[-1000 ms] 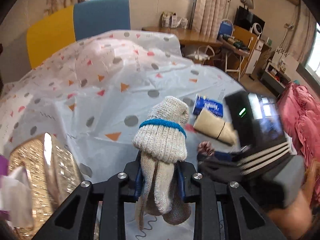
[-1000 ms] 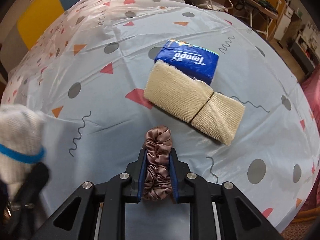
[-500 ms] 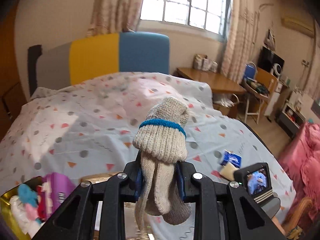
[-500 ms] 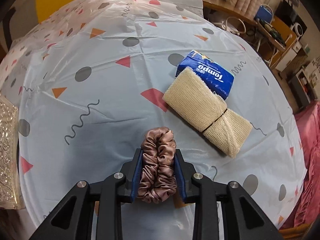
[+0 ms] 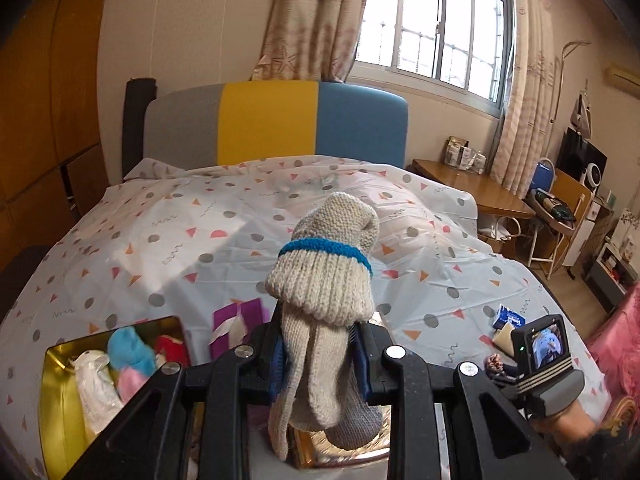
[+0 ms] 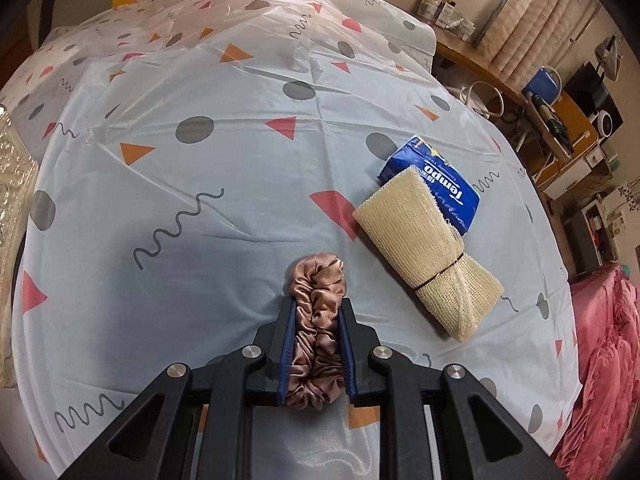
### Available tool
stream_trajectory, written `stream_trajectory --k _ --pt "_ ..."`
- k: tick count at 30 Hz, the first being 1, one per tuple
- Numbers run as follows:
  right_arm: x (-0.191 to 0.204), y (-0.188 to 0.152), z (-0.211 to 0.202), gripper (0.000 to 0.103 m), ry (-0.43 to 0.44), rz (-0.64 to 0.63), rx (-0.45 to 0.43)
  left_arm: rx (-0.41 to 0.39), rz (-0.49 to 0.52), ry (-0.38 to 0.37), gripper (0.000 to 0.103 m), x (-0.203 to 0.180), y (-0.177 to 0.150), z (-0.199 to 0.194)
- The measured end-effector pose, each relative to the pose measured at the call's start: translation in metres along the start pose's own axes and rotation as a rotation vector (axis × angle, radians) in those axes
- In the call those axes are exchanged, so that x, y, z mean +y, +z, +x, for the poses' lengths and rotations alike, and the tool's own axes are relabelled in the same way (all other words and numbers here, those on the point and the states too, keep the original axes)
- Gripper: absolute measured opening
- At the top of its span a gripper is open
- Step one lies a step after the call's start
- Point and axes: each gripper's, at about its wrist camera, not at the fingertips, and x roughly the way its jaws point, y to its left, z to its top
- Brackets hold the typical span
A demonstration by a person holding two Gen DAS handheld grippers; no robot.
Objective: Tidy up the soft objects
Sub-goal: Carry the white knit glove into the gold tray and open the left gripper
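Observation:
My left gripper (image 5: pixel 320 354) is shut on a beige knitted sock bundle with a blue band (image 5: pixel 326 276) and holds it up above the bed. A gold tin (image 5: pixel 64 408) with several soft items lies at lower left. My right gripper (image 6: pixel 317 340) is shut on a brown satin scrunchie (image 6: pixel 318 300), held just above the patterned sheet (image 6: pixel 224 168). A rolled beige cloth (image 6: pixel 424 248) lies to its right, partly on a blue Tempo tissue pack (image 6: pixel 444 184). The right gripper also shows in the left wrist view (image 5: pixel 496 366), low at right.
A purple packet (image 5: pixel 236 320) lies beside the tin. A glittery lid edge (image 6: pixel 10 184) sits at the left of the right wrist view. A pink quilt (image 6: pixel 600 360) lies off the bed's right side. A desk (image 5: pixel 472 188) and shelves stand to the right.
My left gripper has lifted and tilted up with the sock, bringing the headboard, window and gold tin into view. My right gripper has shifted left with the scrunchie, away from the cloth roll.

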Motion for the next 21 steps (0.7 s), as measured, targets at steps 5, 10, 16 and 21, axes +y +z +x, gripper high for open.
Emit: stream_trajectory --k 5,10,16,21 --pt "-0.005 0.000 -0.002 0.020 0.023 0.039 0.009 0.001 -0.030 0.017 0.028 0.021 -0.015 -0.014" --pt "-0.001 0.000 0.001 0.020 -0.007 -0.004 -0.008 0.000 -0.044 0.040 0.028 0.039 -0.028 -0.027" --pt "0.006 -0.003 -0.001 0.018 -0.038 -0.064 -0.037 0.015 -0.093 0.074 0.028 0.076 -0.047 -0.040" --pt "0.008 -0.003 -0.001 0.018 -0.058 -0.087 -0.042 0.062 -0.192 0.119 0.028 0.133 -0.076 -0.053"
